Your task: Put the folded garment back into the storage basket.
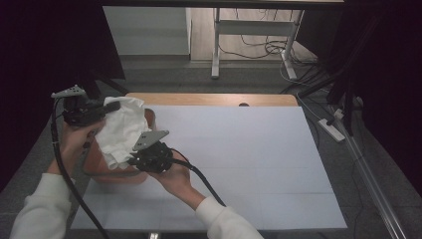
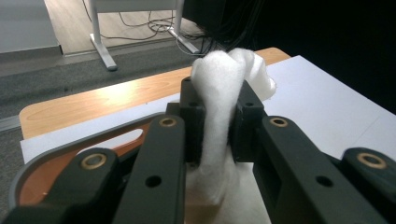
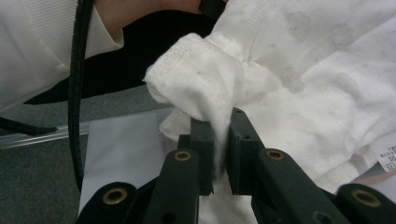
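Note:
A white cloth garment [image 1: 122, 129] hangs bunched between both grippers above a brown basket [image 1: 102, 167] at the table's left edge. My left gripper [image 1: 107, 107] holds the cloth's upper end; in the left gripper view its jaws are shut on a thick fold of the white cloth [image 2: 219, 93]. My right gripper [image 1: 137, 158] pinches the lower end; in the right gripper view a hemmed fold of the cloth [image 3: 205, 88] is clamped between its jaws. The rest of the garment [image 3: 317, 84] spreads to the right there, with a small label [image 3: 385, 161] at its edge.
A white sheet [image 1: 239, 164] covers most of the wooden table [image 1: 209, 98]. The basket's grey rim [image 2: 70, 149] lies just under the left gripper. Desk legs and cables [image 1: 259, 47] stand on the floor beyond the table. A power strip [image 1: 332, 128] lies at the right.

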Demonstrator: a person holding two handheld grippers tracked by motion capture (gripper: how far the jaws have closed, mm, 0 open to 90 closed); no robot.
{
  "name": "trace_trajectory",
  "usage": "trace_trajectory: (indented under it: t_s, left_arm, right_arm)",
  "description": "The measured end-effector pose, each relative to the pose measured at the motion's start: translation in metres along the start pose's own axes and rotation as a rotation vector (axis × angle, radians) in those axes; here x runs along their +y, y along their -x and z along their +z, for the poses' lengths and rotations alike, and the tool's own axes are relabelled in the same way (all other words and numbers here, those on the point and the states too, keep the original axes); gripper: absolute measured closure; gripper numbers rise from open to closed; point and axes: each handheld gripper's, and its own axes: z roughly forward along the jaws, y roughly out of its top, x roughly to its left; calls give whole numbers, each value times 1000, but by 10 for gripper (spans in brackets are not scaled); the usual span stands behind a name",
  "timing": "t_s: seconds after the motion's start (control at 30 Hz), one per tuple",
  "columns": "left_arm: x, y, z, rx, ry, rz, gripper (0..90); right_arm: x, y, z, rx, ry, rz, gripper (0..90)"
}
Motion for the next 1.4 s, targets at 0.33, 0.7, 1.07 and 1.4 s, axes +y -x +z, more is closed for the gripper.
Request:
trace_trajectory:
  t_s: [0.33,0.7,1.07,1.4]
  left_arm:
    - [-3,-25,16,6,-35,-15,776]
    - [-3,-29,26,14,-70,-5,776]
    - [-3,-31,32,26,-90,-9,775]
    - [-3,-39,36,138,-106,-71,215]
  right_arm:
    - [0,12,24,8,-24,27,827]
    - [1,17,39,5,-50,46,826]
    - [1,17,47,5,-53,52,823]
    - [-3,20,59,-23,-67,66,385]
